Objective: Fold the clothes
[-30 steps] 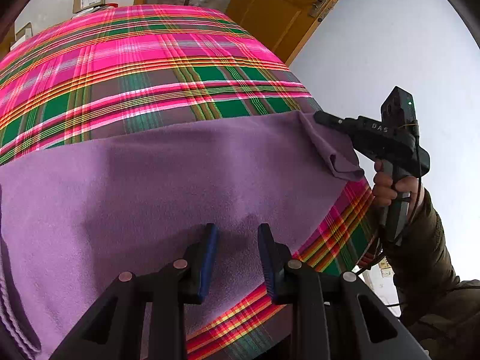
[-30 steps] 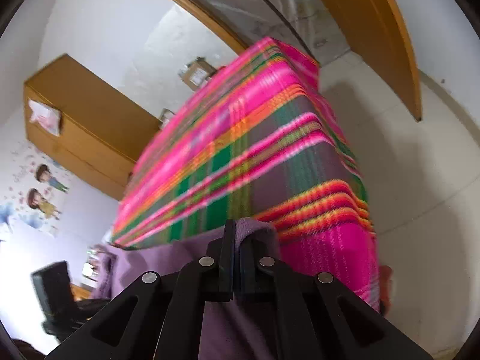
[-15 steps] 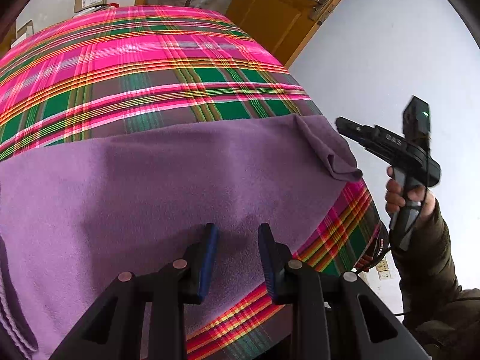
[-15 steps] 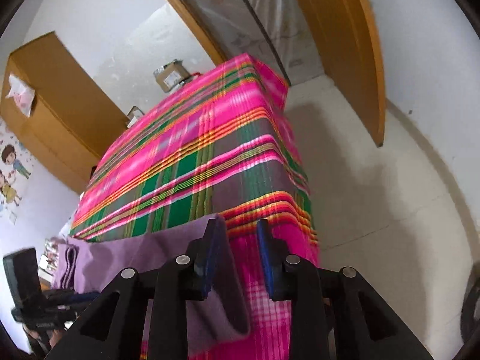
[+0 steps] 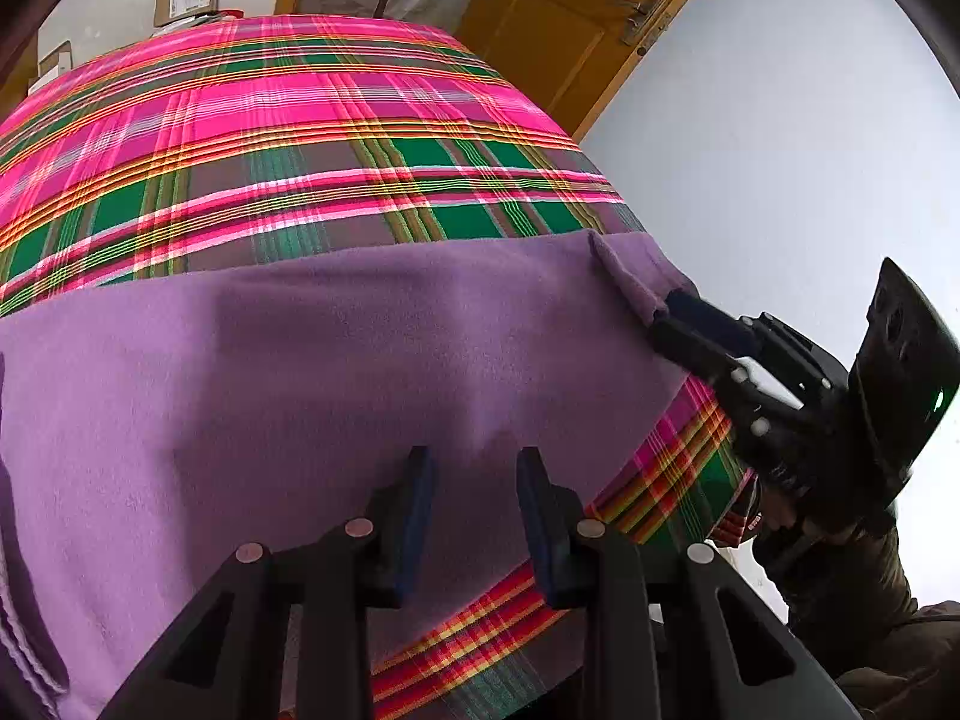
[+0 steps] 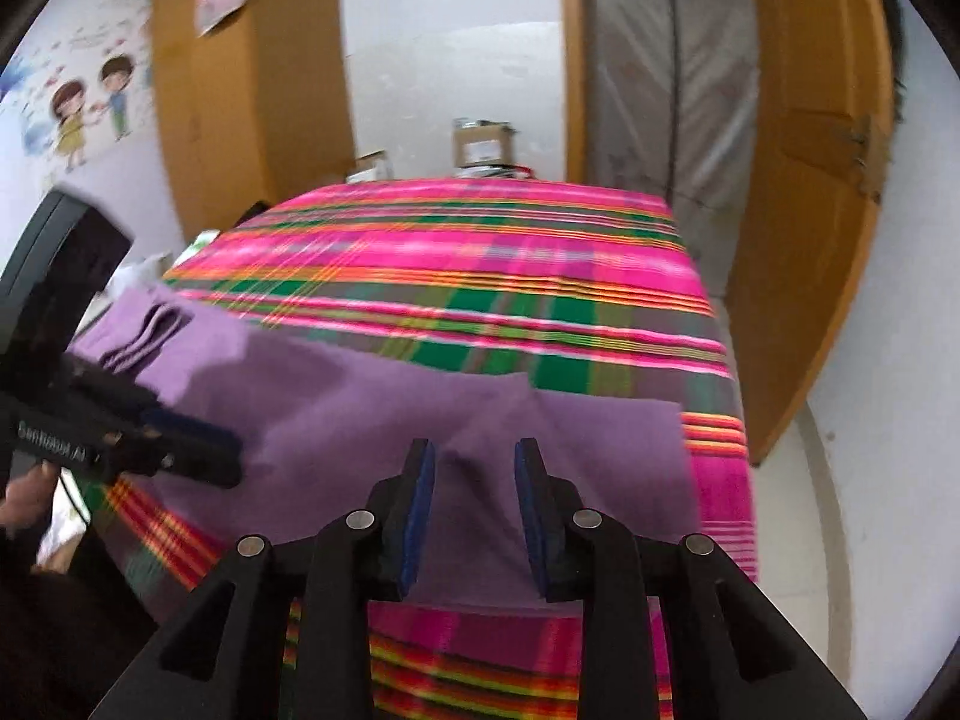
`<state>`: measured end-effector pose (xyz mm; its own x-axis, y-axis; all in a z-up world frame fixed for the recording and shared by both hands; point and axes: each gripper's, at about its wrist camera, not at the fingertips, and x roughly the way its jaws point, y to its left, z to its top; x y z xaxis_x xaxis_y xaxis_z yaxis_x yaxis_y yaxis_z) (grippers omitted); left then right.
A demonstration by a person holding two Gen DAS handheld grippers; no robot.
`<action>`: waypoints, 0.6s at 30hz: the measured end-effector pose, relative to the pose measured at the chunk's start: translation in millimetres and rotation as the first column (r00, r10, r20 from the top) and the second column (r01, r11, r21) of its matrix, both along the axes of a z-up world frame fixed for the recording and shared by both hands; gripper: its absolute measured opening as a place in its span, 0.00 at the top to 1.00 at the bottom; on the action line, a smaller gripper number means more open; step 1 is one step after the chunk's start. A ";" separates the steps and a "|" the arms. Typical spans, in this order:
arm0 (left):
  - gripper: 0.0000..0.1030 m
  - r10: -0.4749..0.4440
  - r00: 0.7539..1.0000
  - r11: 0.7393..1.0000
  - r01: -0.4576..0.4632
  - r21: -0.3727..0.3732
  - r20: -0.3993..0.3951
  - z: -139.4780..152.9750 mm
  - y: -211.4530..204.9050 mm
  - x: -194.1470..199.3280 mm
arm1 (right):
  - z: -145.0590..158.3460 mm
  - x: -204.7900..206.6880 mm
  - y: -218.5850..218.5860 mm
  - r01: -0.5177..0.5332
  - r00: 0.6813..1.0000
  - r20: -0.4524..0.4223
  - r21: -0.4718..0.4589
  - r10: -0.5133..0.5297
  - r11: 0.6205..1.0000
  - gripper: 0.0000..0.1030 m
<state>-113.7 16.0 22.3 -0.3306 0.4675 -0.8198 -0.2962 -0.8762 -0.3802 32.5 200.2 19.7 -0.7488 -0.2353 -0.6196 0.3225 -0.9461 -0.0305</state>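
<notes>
A purple cloth (image 5: 336,372) lies spread over the near part of a table covered with a pink and green plaid tablecloth (image 5: 270,138). The left gripper (image 5: 474,516) stands above the cloth's near edge, its jaws partly apart with nothing pressed between them. The right gripper (image 6: 474,510) has just been opening; its jaws stand partly apart above the cloth's right near corner, and no fabric is pinched between them.

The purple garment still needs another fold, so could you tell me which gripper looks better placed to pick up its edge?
Probably the right gripper: its open jaws sit at the purple garment's raised corner fold, while the left gripper hovers open over flat cloth.
</notes>
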 end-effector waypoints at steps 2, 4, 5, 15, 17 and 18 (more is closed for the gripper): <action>0.72 0.001 1.000 1.000 -0.001 -0.001 0.000 -0.1 -0.1 -0.1 | -7.2 0.4 -11.0 -0.007 1.000 -0.008 0.087 0.008 0.996 0.72; 0.71 -0.001 1.000 1.000 0.001 -0.003 -0.001 0.0 0.0 -0.3 | -11.9 0.0 -14.1 0.016 1.000 -0.018 0.145 -0.013 0.989 0.72; 0.71 -0.001 1.000 1.000 0.001 -0.004 0.000 0.1 -0.2 -0.6 | -14.2 -1.7 -13.1 0.039 0.999 -0.026 0.163 -0.035 0.986 0.72; 0.70 -0.001 1.000 1.000 0.001 -0.011 -0.001 0.4 -0.4 -1.1 | -11.7 -25.1 19.1 0.202 0.979 -0.065 0.156 -0.194 0.967 0.72; 0.70 -0.001 1.000 1.000 0.001 -0.012 -0.001 0.6 -0.2 -0.9 | -12.0 -32.7 30.6 0.251 0.968 -0.062 0.167 -0.244 0.954 0.72; 0.70 -0.001 1.000 1.000 0.001 -0.012 -0.001 0.8 -0.1 -0.8 | -12.2 -36.0 36.5 0.276 0.961 -0.060 0.172 -0.269 0.946 0.72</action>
<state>-114.6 15.9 23.0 -0.3305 0.4578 -0.8254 -0.2976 -0.8804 -0.3692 -3.4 236.7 7.5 -0.7910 0.0918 -0.6048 0.0489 -0.9760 -0.2122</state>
